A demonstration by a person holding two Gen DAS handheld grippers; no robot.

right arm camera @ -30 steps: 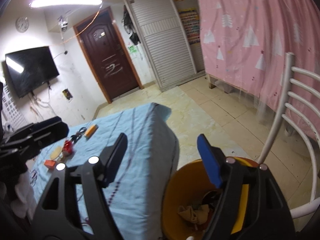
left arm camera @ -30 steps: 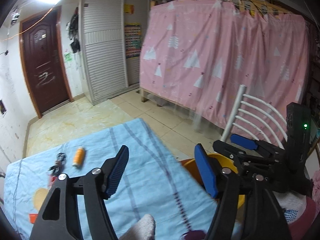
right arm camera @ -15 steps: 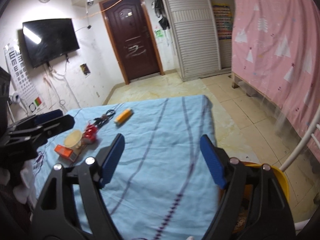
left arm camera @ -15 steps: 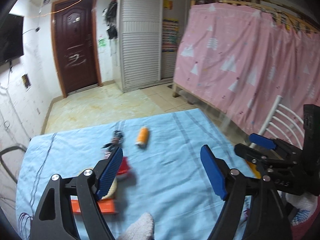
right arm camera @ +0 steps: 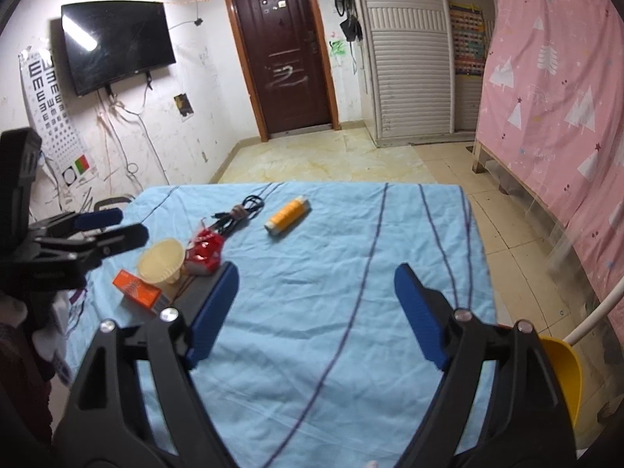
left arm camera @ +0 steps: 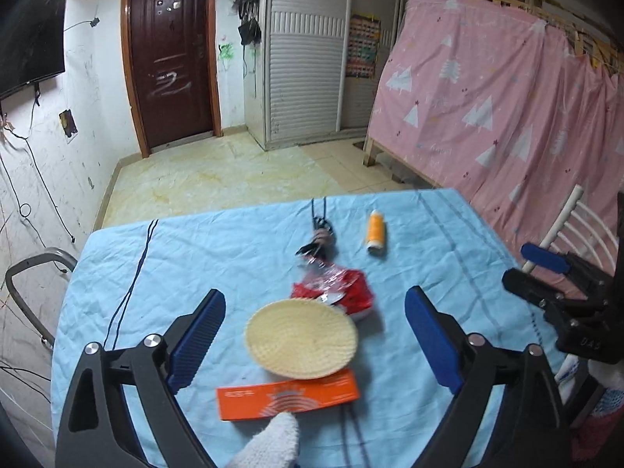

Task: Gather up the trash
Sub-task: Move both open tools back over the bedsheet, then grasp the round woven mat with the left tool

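The left tool (left arm camera: 312,335) hangs released, its jaws just widened, with nothing clamped; below and between them on the bench (left arm camera: 195,257) lie an orange box (left arm camera: 288,396) and a pale paper cup (left arm camera: 302,335) tipped on its side, touching a red wrapper (left arm camera: 343,290). The cup looks the likeliest pick: come down astride its rim and squeeze gently, since it will crush. The right tool (right arm camera: 316,312) is released too, over bare cloth. Farther off lie a cable (left arm camera: 318,234) and an orange bottle (left arm camera: 376,230). The yellow bin (right arm camera: 561,374) stands off the bench's right edge.
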